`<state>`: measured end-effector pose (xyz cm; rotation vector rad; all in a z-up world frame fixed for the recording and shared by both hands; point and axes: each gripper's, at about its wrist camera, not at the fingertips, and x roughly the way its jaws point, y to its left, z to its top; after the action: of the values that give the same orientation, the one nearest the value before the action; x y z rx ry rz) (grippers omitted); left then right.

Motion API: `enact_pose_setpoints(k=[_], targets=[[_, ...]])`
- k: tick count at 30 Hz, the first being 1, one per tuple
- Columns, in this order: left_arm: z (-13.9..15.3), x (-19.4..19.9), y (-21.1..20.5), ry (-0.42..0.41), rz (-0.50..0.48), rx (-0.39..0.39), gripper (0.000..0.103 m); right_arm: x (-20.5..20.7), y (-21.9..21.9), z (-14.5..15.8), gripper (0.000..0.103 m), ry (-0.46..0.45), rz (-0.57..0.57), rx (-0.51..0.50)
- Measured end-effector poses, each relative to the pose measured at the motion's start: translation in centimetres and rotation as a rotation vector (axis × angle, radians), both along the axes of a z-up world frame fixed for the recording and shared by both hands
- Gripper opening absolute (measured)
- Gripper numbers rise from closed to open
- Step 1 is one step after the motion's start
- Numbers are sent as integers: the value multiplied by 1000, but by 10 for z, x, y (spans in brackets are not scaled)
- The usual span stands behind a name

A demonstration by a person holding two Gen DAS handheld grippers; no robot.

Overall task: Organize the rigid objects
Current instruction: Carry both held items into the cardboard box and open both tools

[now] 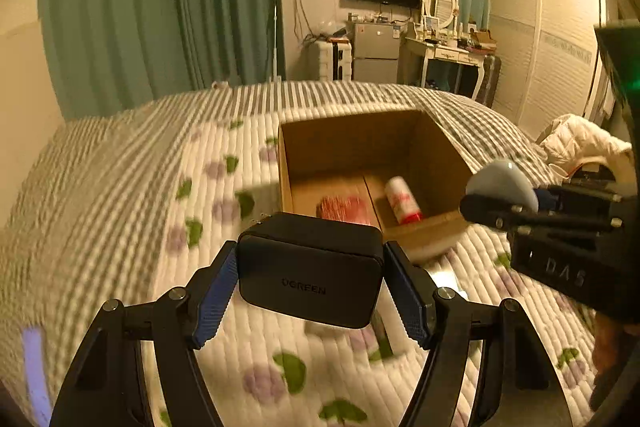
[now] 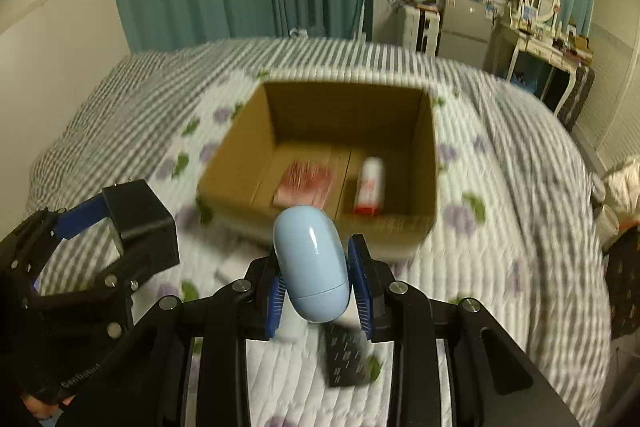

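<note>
Black charger block [image 1: 310, 273], UGREEN on front, clamped in left gripper [image 1: 310, 287]. Pale blue egg-shaped case [image 2: 312, 265], glossy, pinched upright in right gripper [image 2: 316, 285]. Both held above bed, tilted down toward open cardboard box [image 2: 426, 163]. Box holds red pack [image 2: 304, 183] and white-red can [image 2: 370, 185]. Quilt [image 1: 120, 211] striped and floral; green curtains [image 1: 160, 7] behind.
</note>
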<state>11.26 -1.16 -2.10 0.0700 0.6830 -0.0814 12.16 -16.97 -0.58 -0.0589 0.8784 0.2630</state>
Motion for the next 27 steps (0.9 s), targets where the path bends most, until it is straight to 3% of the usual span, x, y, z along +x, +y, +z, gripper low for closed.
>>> enact_pose_setpoints(k=[4, 11, 16, 22, 25, 27], targets=[[14, 34, 0, -14, -8, -37, 73, 34, -2, 18, 29, -23, 5, 5], [11, 104, -16, 3, -25, -13, 73, 96, -10, 19, 29, -26, -1, 16], [-17, 143, -29, 53, -37, -24, 73, 130, -13, -1, 29, -18, 7, -18], [-48, 164, -36, 104, -37, -23, 73, 152, -21, -33, 29, 9, -2, -10], [-56, 167, -38, 118, -39, -27, 73, 159, -27, -42, 29, 15, -5, -5], [-52, 167, -37, 83, -20, -19, 74, 163, -30, -45, 29, 17, -6, -5]])
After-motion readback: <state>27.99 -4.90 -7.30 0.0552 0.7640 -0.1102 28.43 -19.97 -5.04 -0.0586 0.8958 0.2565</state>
